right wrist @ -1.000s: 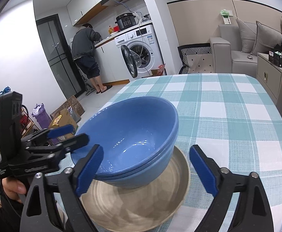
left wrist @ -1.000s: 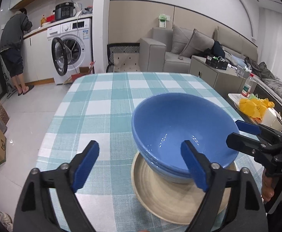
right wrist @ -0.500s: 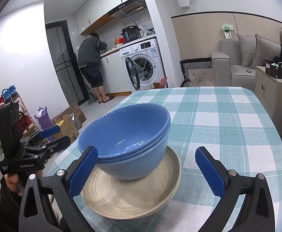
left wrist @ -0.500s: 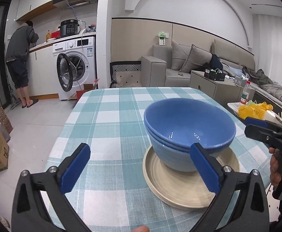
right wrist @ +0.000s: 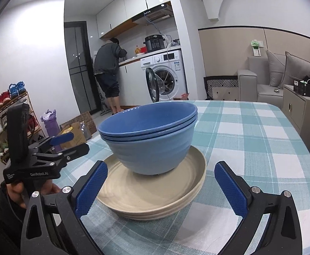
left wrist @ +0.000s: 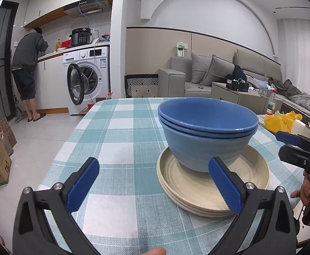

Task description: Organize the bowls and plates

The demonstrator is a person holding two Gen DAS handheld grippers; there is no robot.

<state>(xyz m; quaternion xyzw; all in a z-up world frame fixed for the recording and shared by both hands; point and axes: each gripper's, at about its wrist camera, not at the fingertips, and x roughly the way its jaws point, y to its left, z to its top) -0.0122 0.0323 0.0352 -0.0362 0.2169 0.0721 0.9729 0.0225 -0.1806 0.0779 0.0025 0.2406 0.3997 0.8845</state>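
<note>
The blue bowls point(left wrist: 208, 133) sit nested on the stack of beige plates point(left wrist: 213, 182), which rests on the checked tabletop point(left wrist: 116, 131) near its front edge, so the sorting appears essentially finished, with no other crockery visible left to gather. The left tool point(left wrist: 152, 187) and right tool point(right wrist: 161, 187) both stand spread wide and pinching nothing, one on either side of the stack and clear of it. Nothing obstructs the stack on the cloth; a yellow bag point(left wrist: 282, 121) lies off to one side, and a person point(right wrist: 109, 74) stands well away beside the washing machine point(right wrist: 165, 76).
</note>
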